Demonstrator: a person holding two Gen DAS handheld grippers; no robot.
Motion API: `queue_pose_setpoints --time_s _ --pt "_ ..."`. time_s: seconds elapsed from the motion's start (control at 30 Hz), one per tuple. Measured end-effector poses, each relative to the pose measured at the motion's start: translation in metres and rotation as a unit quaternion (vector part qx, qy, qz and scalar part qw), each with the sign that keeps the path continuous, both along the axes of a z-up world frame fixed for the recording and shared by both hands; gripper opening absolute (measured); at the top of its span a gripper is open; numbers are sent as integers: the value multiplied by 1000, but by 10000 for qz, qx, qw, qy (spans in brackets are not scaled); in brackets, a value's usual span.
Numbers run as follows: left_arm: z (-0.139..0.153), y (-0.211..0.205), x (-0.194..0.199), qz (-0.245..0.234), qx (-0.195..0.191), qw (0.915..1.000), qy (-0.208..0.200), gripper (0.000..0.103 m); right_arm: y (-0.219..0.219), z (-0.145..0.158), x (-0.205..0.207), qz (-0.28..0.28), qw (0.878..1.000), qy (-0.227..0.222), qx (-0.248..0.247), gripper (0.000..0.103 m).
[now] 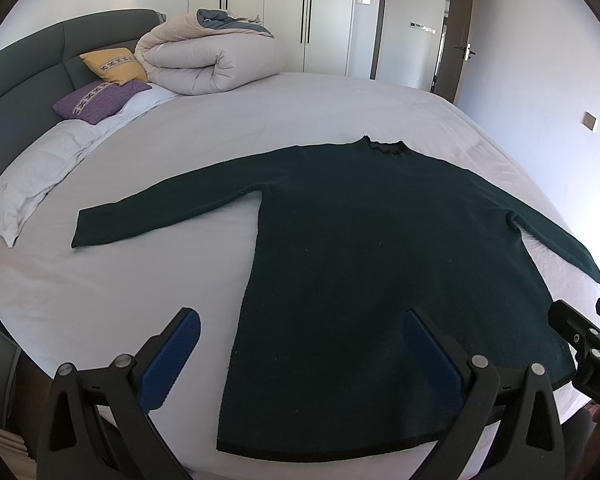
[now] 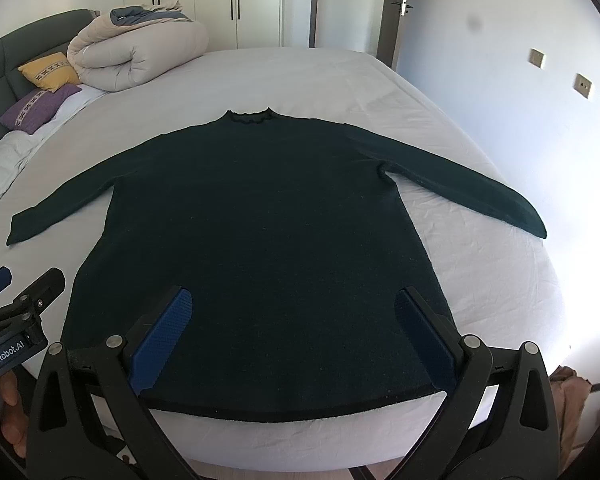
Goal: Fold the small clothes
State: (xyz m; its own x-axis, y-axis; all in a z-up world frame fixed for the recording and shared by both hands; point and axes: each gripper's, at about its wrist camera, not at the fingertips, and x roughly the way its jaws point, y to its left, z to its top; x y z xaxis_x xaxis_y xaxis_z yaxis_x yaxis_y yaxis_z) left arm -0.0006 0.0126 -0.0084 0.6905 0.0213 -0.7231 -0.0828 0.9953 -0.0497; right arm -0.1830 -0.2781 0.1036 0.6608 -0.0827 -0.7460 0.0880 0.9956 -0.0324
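**A:** One garment on show: a single dark green sweater [image 2: 260, 216], spread flat and face-up on the bed [image 2: 300, 76], collar pointing away from us, hem at the near edge. Two sleeves, both stretched out to the sides.

**B:** And two tools in play. The left tool [image 1: 300, 344] hangs over the hem's left corner, jaws spread wide, nothing between them. One blue pad sits above bare sheet, the other above the knit.

**A:** The right tool [image 2: 296, 320] is just as wide, gripping nothing, both blue pads over the lower body of the sweater. From that camera you also catch the left tool off at the left edge, with fingers of the person's hand [image 2: 8, 412] below it.

**B:** Up by the headboard [image 1: 16, 92], count with me: one rolled beige duvet [image 1: 208, 60], two small cushions, one yellow cushion [image 1: 114, 65] and one purple cushion [image 1: 96, 100], plus one white pillow [image 1: 32, 184] lying lower down.

**A:** Behind them, one wardrobe [image 1: 268, 8], and one door [image 1: 462, 36] standing open on the right.
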Motion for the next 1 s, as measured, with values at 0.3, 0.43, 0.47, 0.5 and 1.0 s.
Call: queue_pose_setpoints --time_s 0.3,0.43,0.47,0.5,1.0 --pt "-2 1 -1 17 -18 10000 -1 103 3 1 -3 -17 10000 -16 -34 103" --pt "-2 2 -1 16 -21 10000 3 103 3 1 -3 -18 10000 -12 -33 103" --pt "-2 2 -1 14 -22 10000 7 103 3 1 -3 -21 10000 -12 -34 103" --pt "-3 3 -2 14 -26 10000 10 103 3 1 -3 -20 10000 -11 -37 103" --pt "-4 3 -2 18 -31 10000 16 103 5 1 -5 -23 10000 -1 -44 103"
